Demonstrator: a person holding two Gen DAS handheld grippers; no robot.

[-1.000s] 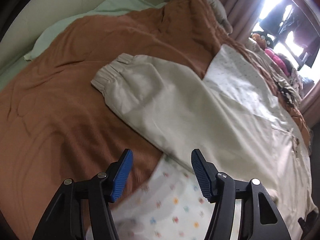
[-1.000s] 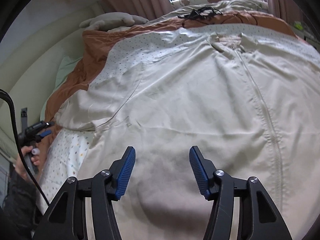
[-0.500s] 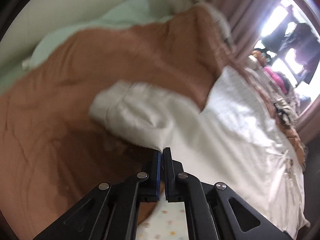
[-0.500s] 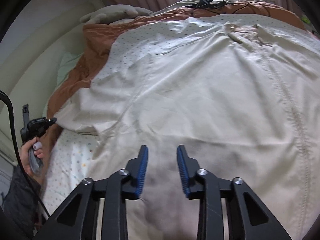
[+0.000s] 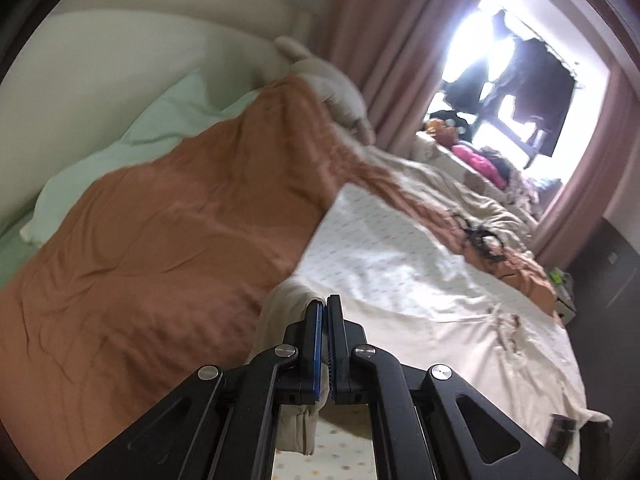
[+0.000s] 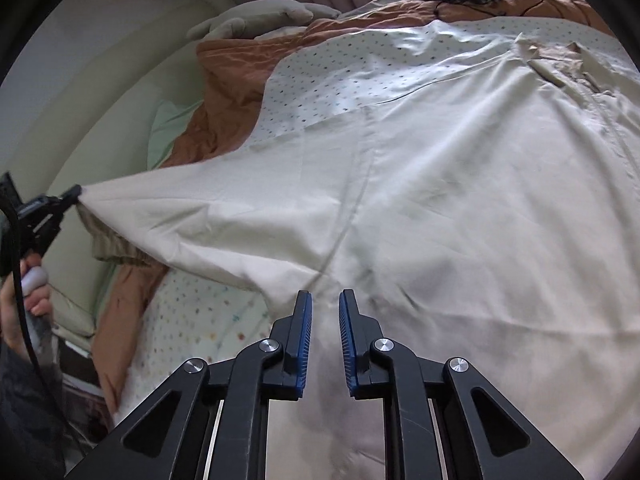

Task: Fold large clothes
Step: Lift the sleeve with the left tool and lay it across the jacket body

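The large cream zip-front jacket [image 6: 460, 208] lies spread across the bed's rust-brown quilted cover [image 5: 168, 248]. The left claw [image 5: 324, 308], clamped tight, holds its elastic-cuffed sleeve [image 6: 192, 216] stretched toward 9 o'clock. The right claw [image 6: 322, 308], narrowly parted, hovers empty over the hem. A thin pinch could slip, dropping the sleeve crookedly.
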